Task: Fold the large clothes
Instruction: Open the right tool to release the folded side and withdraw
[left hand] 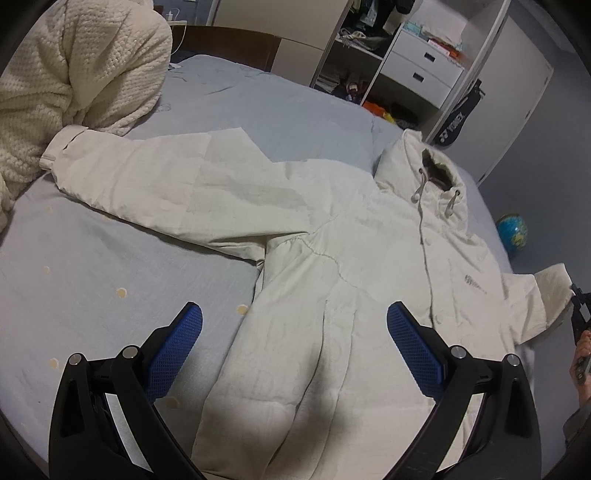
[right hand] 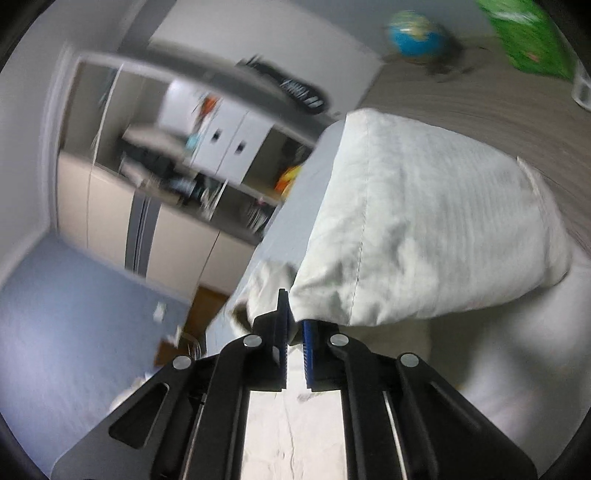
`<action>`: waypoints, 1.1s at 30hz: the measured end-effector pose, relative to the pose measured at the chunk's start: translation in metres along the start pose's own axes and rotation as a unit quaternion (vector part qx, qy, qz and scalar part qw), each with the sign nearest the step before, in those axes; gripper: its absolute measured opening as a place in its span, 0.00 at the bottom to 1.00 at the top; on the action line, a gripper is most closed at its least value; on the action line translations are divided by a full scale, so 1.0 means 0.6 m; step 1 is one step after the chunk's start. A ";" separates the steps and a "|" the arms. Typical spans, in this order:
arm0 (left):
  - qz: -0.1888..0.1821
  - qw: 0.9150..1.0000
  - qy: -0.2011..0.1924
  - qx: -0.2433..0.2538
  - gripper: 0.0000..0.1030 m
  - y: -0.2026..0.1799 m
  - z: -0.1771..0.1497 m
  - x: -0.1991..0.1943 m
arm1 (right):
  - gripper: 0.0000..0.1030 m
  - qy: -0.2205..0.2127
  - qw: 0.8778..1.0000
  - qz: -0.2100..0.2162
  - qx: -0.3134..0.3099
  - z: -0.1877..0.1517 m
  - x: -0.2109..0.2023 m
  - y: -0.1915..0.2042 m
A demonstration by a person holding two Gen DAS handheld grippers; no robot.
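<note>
Your right gripper (right hand: 294,325) has its jaws pressed together on the cuff end of the cream-white padded jacket's sleeve (right hand: 424,229), which bulges up and away from the blue pads toward one o'clock in the right wrist view. That view is smeared by blur. Behind the lifted sleeve, at eleven o'clock, stands an open white wardrobe with two small drawers (right hand: 221,147), and at one o'clock a blue globe (right hand: 415,33) sits on the wood-look floor.

Your left gripper (left hand: 294,339) has its jaws spread wide, nothing between the blue pads, hanging above the lower body of the cream-white hooded jacket (left hand: 332,258). The jacket lies front-up on the pale blue bed sheet (left hand: 92,266), the hood toward one o'clock and its other sleeve stretched flat toward ten o'clock. At three o'clock in this view the lifted sleeve cuff (left hand: 552,284) meets the right gripper, held by your hand (left hand: 583,354) at the frame edge. A cream knitted blanket (left hand: 74,74) is heaped at eleven o'clock, touching the flat sleeve's cuff.
</note>
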State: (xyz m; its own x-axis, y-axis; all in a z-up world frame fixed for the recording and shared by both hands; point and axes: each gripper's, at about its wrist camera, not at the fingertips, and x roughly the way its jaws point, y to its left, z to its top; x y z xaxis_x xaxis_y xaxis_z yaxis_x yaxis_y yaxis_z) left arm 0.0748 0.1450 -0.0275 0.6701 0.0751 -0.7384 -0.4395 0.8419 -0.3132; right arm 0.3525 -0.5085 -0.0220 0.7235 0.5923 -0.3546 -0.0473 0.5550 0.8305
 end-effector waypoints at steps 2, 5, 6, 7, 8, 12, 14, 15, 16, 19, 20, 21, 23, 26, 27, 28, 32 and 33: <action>-0.005 1.000 -0.003 -0.006 0.94 0.003 0.001 -0.003 | 0.05 0.023 0.999 0.003 -0.029 -0.028 0.025 0.046; -0.011 1.000 -0.006 -0.012 0.94 0.007 0.002 -0.007 | 0.04 0.058 0.996 0.011 -0.061 -0.080 0.060 0.102; -0.013 1.000 -0.008 -0.013 0.94 0.007 0.001 -0.008 | 0.04 0.070 0.995 0.011 -0.072 -0.098 0.074 0.119; -0.015 1.000 -0.009 -0.014 0.94 0.007 0.001 -0.010 | 0.04 0.085 0.993 0.008 -0.086 -0.119 0.089 0.137; -0.015 1.000 -0.010 -0.014 0.94 0.008 0.001 -0.011 | 0.04 0.096 0.991 0.005 -0.096 -0.137 0.100 0.149; -0.019 1.000 -0.013 -0.014 0.94 0.008 0.001 -0.014 | 0.04 0.148 0.980 -0.020 -0.134 -0.216 0.159 0.186; -0.021 1.000 -0.013 -0.015 0.94 0.009 0.001 -0.015 | 0.04 0.171 0.972 -0.041 -0.156 -0.253 0.191 0.194; -0.020 1.000 -0.013 -0.016 0.94 0.010 0.000 -0.015 | 0.04 0.184 0.968 -0.053 -0.164 -0.274 0.202 0.189; -0.020 1.000 -0.013 -0.016 0.94 0.010 0.000 -0.015 | 0.04 0.198 0.962 -0.070 -0.177 -0.294 0.221 0.188; -0.018 1.000 -0.013 -0.016 0.94 0.011 -0.001 -0.017 | 0.05 0.228 0.944 -0.113 -0.209 -0.345 0.252 0.169; -0.017 1.000 -0.013 -0.014 0.94 0.010 -0.001 -0.017 | 0.05 0.237 0.939 -0.124 -0.216 -0.360 0.263 0.162; -0.016 1.000 -0.012 -0.013 0.94 0.009 -0.001 -0.016 | 0.06 0.244 0.935 -0.133 -0.223 -0.368 0.274 0.161; -0.012 1.000 -0.010 -0.009 0.94 0.006 -0.001 -0.014 | 0.18 0.260 0.926 -0.145 -0.232 -0.385 0.286 0.151; -0.006 1.000 -0.005 -0.001 0.94 0.002 -0.001 -0.010 | 0.50 0.269 0.927 -0.136 -0.225 -0.404 0.275 0.135; -0.004 1.000 -0.003 0.002 0.94 0.000 -0.002 -0.009 | 0.55 0.264 0.928 -0.134 -0.226 -0.409 0.267 0.130; -0.001 1.000 0.000 0.006 0.94 -0.003 -0.002 -0.006 | 0.57 0.256 0.932 -0.126 -0.225 -0.411 0.255 0.127; 0.011 1.000 0.019 0.019 0.94 -0.009 -0.004 0.006 | 0.58 0.241 0.942 -0.109 -0.206 -0.403 0.203 0.098; 0.018 0.999 0.026 0.024 0.94 -0.012 -0.005 0.010 | 0.58 0.235 0.947 -0.102 -0.195 -0.398 0.184 0.088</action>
State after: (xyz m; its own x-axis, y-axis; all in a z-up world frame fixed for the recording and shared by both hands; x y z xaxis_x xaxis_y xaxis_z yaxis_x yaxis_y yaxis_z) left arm 0.0804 0.1377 -0.0314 0.6219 0.0802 -0.7790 -0.4337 0.8635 -0.2573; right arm 0.2658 -0.2744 -0.1200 0.3637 0.5924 -0.7189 -0.2557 0.8056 0.5344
